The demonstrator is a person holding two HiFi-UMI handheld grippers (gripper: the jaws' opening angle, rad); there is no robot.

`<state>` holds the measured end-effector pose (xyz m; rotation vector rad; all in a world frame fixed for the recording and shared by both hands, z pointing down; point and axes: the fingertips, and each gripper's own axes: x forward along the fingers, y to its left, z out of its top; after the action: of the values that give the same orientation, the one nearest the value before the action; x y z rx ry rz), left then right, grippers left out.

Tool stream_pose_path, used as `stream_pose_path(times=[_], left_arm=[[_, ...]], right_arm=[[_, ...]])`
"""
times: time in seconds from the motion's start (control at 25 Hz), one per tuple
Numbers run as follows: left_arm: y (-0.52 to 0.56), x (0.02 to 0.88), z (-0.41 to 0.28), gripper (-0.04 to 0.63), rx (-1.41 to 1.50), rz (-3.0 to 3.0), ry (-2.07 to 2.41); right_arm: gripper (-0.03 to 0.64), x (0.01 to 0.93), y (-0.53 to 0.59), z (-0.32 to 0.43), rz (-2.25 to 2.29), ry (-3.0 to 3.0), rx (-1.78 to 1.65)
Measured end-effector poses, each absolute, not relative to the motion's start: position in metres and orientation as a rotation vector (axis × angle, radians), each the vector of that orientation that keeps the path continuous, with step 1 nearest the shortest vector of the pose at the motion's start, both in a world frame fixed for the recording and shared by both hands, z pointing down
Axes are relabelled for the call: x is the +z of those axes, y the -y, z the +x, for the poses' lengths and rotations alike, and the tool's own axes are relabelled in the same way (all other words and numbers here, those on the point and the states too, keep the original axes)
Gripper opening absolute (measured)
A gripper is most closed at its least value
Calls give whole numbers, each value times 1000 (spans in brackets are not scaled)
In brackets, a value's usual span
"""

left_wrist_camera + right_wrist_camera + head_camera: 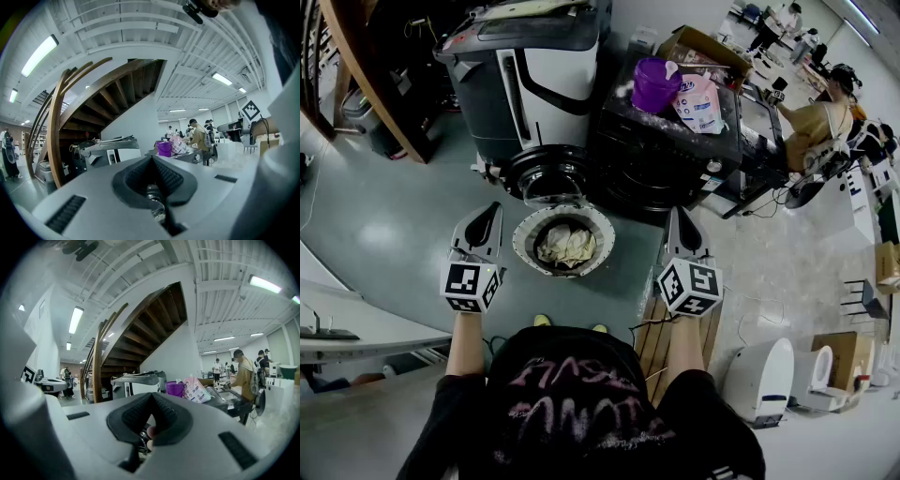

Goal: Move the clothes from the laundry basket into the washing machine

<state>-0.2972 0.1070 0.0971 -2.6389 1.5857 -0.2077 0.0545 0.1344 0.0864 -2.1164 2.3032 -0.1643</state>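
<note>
Round white laundry basket (525, 246), cream clothes (563, 246) inside; left tongs (490, 214) 9 o'clock, right tongs (677, 217) 3 o'clock: closed, empty, likely pre-reach.

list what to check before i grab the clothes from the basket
1. Clothes in basket: ok, a pale heap lies inside.
2. Basket on the floor between the two grippers: ok.
3. Left gripper open for a grab: not ok, jaws shut and empty.
4. Right gripper open for a grab: not ok, jaws shut and empty.
5. Washer door open: cannot tell.
</note>
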Motion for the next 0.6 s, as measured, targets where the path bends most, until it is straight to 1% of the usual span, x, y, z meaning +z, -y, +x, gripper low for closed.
stream_pose_path(times=[0.6], left_arm=[[-107, 90, -308, 11, -194, -2611, -1602]], right_arm=[[3, 85, -133, 51, -2107, -2315, -156]])
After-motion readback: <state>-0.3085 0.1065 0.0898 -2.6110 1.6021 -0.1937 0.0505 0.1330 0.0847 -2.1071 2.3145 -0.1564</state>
